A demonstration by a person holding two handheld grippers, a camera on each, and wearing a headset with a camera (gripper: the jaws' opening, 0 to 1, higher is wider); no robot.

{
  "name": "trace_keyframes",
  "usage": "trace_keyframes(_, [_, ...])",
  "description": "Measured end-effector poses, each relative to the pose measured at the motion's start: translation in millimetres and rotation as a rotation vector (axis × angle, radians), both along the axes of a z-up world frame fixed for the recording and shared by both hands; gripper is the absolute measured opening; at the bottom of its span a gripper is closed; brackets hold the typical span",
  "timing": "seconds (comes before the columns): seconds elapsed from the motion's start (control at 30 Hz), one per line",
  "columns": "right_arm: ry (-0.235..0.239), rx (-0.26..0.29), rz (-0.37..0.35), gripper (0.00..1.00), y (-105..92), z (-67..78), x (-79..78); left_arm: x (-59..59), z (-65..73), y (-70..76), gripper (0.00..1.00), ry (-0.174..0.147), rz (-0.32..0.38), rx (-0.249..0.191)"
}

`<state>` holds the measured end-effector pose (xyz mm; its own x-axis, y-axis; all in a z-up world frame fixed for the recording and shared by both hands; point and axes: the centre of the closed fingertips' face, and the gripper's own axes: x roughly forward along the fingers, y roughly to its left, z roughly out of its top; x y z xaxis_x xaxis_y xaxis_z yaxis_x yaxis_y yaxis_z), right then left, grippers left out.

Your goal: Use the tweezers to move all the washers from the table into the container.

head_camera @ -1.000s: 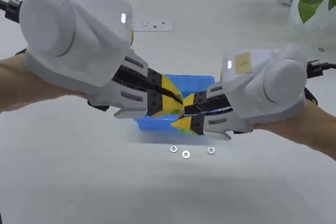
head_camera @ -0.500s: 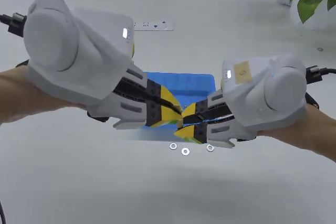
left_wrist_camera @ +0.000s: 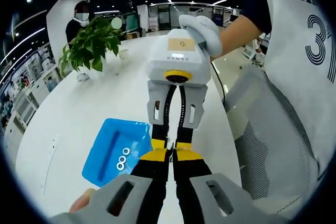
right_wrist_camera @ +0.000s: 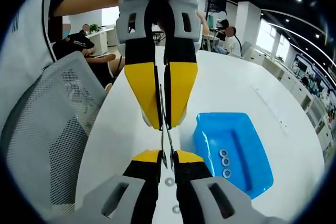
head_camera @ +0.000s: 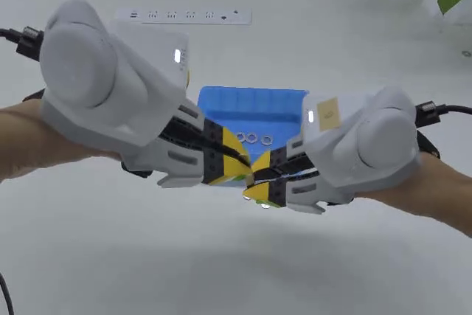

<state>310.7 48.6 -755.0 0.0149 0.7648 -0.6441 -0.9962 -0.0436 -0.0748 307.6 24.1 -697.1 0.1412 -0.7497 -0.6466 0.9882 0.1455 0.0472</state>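
Washers (right_wrist_camera: 169, 181) outstanding: two counted on the table, lower centre of the right gripper view, directly beneath my right jaws. A third may lie hidden under the gripper bodies, which I cannot confirm.

Item 1, table (head_camera: 354, 271): white, bare at the lower right of the head view.

Item 2, container (head_camera: 251, 105): blue, open-topped, centre of the head view just behind both grippers. In the right gripper view it sits right of centre, just beside the loose washers.

Item 3, left gripper (left_wrist_camera: 171, 153) and right gripper (right_wrist_camera: 167, 157): tips meet nose to nose at centre frame in the head view. Both pairs of jaws are clenched on the tweezers, one at each end. The right pair's bite shows thinly, so I call it firm only with reserve.

Item 4, tweezers (right_wrist_camera: 164, 140): slim metal blades, long axis running straight up the centre of the right gripper view, from my right jaws into my left.

Item 5, stowed washers (right_wrist_camera: 226, 162): three in a row on the container floor.

Finding: the loose washers lie below the tweezers on the right gripper's side, so the right hand is the nearer. The tweezers lie along the line between my jaws and do not point down at the washers. In my judgement the tips must tilt toward the table before any pick.
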Motion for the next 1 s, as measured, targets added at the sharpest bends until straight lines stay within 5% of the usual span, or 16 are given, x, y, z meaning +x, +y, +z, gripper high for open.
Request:
trace_keyframes(0.37, [0.005, -0.015, -0.013, 0.11, 3.4, -17.5, 6.8, 5.3, -15.6, 4.5, 0.07, 0.022, 0.041, 0.011])
trace_keyframes(1.0, [0.018, -0.018, -0.014, 0.11, 3.3, -26.0, 9.3, 7.9, -23.0, 1.9, 0.07, 0.035, 0.029, 0.016])
